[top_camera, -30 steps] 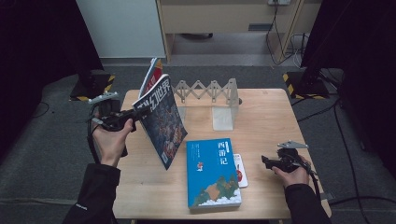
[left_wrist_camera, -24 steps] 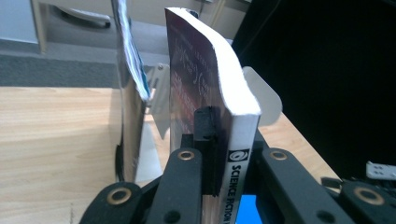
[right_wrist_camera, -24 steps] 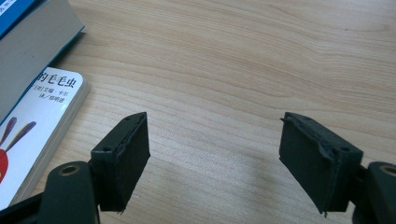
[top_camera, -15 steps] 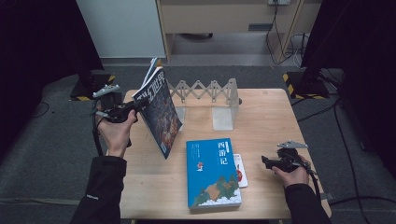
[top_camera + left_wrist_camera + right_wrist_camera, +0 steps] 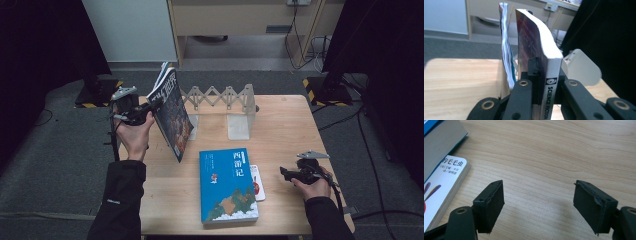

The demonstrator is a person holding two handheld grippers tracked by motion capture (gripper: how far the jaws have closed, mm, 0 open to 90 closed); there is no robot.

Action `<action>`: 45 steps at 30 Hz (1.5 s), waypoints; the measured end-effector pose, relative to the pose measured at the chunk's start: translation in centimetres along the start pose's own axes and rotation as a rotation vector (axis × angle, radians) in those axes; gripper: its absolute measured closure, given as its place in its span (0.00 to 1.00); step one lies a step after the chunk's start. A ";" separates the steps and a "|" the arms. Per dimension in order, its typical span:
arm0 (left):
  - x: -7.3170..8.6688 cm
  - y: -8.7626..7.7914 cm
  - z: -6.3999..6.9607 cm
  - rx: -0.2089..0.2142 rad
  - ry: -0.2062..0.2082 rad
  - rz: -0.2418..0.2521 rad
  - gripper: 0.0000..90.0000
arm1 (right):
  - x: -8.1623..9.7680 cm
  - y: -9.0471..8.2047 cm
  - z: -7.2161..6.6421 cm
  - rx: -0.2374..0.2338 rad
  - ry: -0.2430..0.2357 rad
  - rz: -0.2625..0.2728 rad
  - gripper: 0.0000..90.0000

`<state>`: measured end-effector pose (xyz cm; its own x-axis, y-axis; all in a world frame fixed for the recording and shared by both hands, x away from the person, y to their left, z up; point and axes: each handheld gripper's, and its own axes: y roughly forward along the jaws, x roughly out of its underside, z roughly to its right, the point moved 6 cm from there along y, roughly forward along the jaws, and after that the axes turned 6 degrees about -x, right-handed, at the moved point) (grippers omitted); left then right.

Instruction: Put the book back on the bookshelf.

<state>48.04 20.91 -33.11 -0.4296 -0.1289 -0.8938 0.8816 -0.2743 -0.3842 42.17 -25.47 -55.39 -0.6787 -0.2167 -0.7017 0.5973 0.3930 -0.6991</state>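
A dark-covered science fiction book (image 5: 172,116) stands on edge above the table's left side, and my left gripper (image 5: 150,106) is shut on its spine end. In the left gripper view the book's white spine (image 5: 549,85) sits clamped between the black jaws. Behind it leans a thin magazine (image 5: 505,50) against the folding white book rack (image 5: 220,97). A blue book (image 5: 227,185) lies flat at the table's front middle, over a small white picture book (image 5: 256,181). My right gripper (image 5: 286,173) rests low at the front right, open and holding nothing, its fingers (image 5: 489,205) above bare wood.
The wooden table (image 5: 295,130) has bare room on its right half. A clear plastic bookend (image 5: 239,125) stands at the rack's right end. Dark curtains and cables surround the table, and a cabinet stands at the back.
My left hand has carried the dark book toward the back of the table and nearer the rack, turning it more upright. The right hand has stayed put.
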 end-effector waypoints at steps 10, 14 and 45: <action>-0.3 1.9 0.9 -0.040 0.028 0.028 0.91 | 0.0 0.0 0.1 0.002 0.006 0.003 0.28; -0.3 2.8 1.6 -0.054 0.047 0.031 0.91 | 0.0 0.0 0.2 0.001 0.005 0.004 0.28; -0.2 5.6 3.5 -0.093 0.062 0.044 0.91 | -0.1 0.0 0.1 -0.005 0.007 0.005 0.29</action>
<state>52.32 16.03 -34.29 -0.3793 -0.0786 -0.9219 0.9150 -0.1795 -0.3612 42.28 -25.58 -55.37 -0.6782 -0.2086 -0.7046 0.5990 0.3984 -0.6945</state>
